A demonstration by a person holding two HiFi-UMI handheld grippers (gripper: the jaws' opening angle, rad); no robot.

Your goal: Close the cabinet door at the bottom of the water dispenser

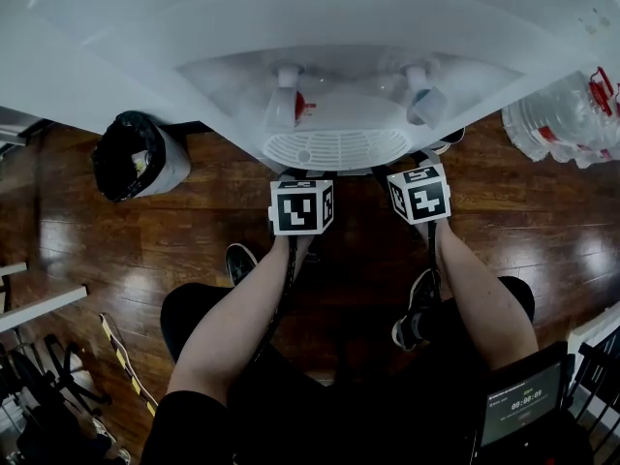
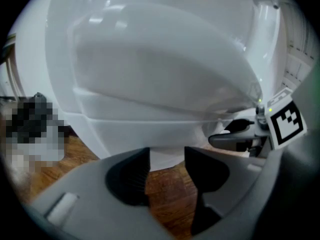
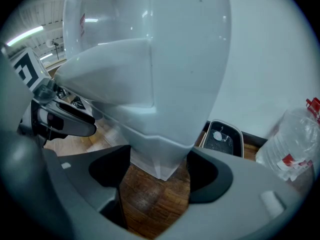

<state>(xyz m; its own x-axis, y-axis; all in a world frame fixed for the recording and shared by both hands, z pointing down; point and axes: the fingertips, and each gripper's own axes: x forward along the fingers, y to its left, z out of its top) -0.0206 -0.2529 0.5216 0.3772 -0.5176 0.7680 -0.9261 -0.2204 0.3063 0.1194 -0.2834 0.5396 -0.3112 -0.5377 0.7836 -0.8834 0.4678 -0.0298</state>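
The white water dispenser (image 1: 329, 27) stands in front of me, its two taps and drip tray (image 1: 336, 146) seen from above. Both grippers reach under the drip tray, so the head view shows only their marker cubes, left (image 1: 302, 206) and right (image 1: 420, 194). My left gripper (image 2: 167, 156) is open, with bare floor between its fingers and the dispenser's lower front panel (image 2: 150, 131) just beyond. My right gripper (image 3: 159, 161) is open too. A lower corner of the dispenser (image 3: 161, 156) shows in its gap, untouched by the pads. Whether the cabinet door is shut I cannot tell.
A black-lined waste bin (image 1: 136, 155) stands on the wooden floor left of the dispenser. Large water bottles (image 1: 572, 119) lie at its right, also in the right gripper view (image 3: 292, 144), near a dark tray (image 3: 222, 136). The person's legs and shoes (image 1: 417, 308) are below the grippers.
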